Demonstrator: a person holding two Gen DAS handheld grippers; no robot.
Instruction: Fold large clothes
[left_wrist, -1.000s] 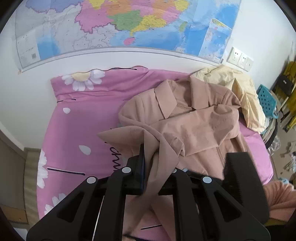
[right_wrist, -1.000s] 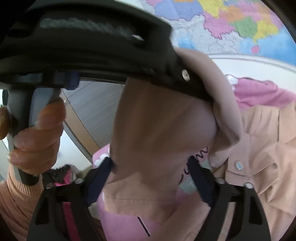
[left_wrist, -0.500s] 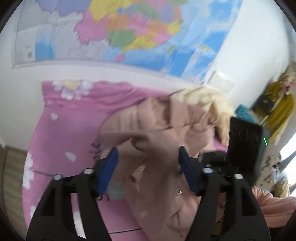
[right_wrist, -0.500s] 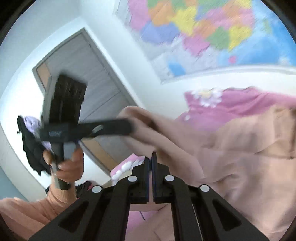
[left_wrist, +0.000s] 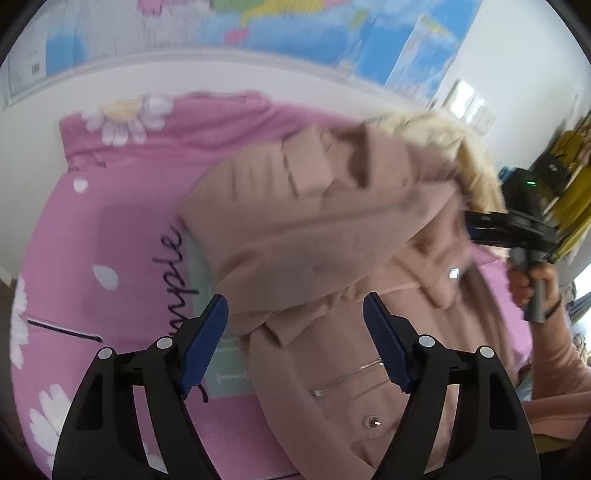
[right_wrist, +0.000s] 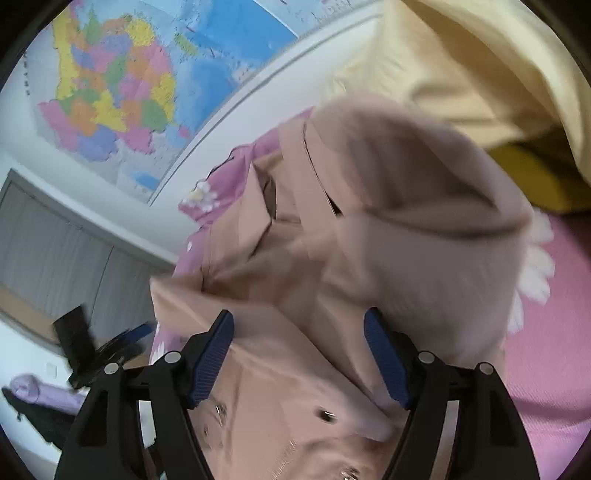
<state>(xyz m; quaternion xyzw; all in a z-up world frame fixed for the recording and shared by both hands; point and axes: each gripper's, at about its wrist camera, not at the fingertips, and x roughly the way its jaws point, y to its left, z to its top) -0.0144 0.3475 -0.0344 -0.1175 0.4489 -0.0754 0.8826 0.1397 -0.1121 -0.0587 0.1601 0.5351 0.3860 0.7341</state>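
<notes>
My left gripper (left_wrist: 295, 325) has just been opening; its ribbed blue pads (left_wrist: 201, 343) stand apart over the coat (left_wrist: 306, 229) without pressing it. My right gripper (right_wrist: 299, 347) has also just opened, jaws wide, with the cloth bunched between the pads but not pinched. The coat is a soft, matte, dusty-pink fabric with flat lapels, a stitched flap and small shiny buttons (left_wrist: 371, 421). It lies in a rumpled heap on the pink bedsheet (left_wrist: 122, 229), which is printed with white daisies and looping black script, partly readable as "mple". A pale yellow garment (right_wrist: 461, 62) lies crumpled beyond the coat. A glossy coloured map (right_wrist: 122, 92) hangs on the white wall.
</notes>
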